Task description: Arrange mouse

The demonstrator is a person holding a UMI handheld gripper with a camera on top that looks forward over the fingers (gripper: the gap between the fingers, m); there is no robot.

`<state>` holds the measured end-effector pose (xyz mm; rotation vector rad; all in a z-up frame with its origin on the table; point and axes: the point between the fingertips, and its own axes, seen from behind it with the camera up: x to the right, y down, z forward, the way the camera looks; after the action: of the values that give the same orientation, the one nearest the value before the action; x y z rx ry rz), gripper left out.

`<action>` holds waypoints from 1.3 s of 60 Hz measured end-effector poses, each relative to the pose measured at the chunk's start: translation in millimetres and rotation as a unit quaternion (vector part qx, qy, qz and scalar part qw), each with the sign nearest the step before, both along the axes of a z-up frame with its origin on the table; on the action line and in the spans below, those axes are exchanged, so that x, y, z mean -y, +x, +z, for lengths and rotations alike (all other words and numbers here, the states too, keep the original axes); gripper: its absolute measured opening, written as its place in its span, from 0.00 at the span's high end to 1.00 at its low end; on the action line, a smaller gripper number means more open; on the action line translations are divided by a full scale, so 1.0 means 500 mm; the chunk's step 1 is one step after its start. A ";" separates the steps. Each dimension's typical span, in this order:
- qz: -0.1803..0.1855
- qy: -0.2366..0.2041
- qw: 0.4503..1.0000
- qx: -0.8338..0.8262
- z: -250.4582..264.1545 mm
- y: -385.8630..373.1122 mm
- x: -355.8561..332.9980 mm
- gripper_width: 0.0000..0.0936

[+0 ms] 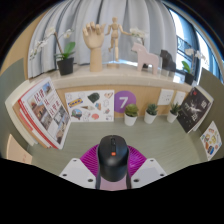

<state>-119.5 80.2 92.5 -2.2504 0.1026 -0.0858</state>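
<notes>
A black computer mouse (112, 160) with a small orange mark on its back lies lengthwise between my two fingers. The magenta pads (90, 160) press against its left and right sides with no gap showing. My gripper (112, 150) is shut on the mouse, above the pale green desk (95, 132). The mouse's rear end is hidden at the bottom of the view.
Beyond the fingers stand a purple card with a 7 (123, 102), two small potted plants (130, 116) (151, 112) and picture cards (90, 103). A magazine (42, 112) leans at the left, frames (193, 108) at the right. On the shelf: an orchid (65, 55), wooden hand (95, 45), mannequin (116, 40).
</notes>
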 end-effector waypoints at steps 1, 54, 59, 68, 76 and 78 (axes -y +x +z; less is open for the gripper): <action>0.001 -0.009 1.000 -0.004 -0.021 0.002 0.003 0.63; 0.045 -0.096 0.994 0.013 -0.121 -0.017 0.093 0.09; 0.039 -0.074 0.996 0.005 -0.037 -0.034 0.129 0.09; 0.042 -0.037 0.998 -0.002 0.117 -0.065 0.214 0.09; 0.037 -0.007 0.999 -0.007 0.223 -0.090 0.299 0.09; 0.035 0.001 0.999 -0.006 0.244 -0.094 0.320 0.09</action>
<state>-166.3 -79.6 214.3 -2.2513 0.0296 -0.0353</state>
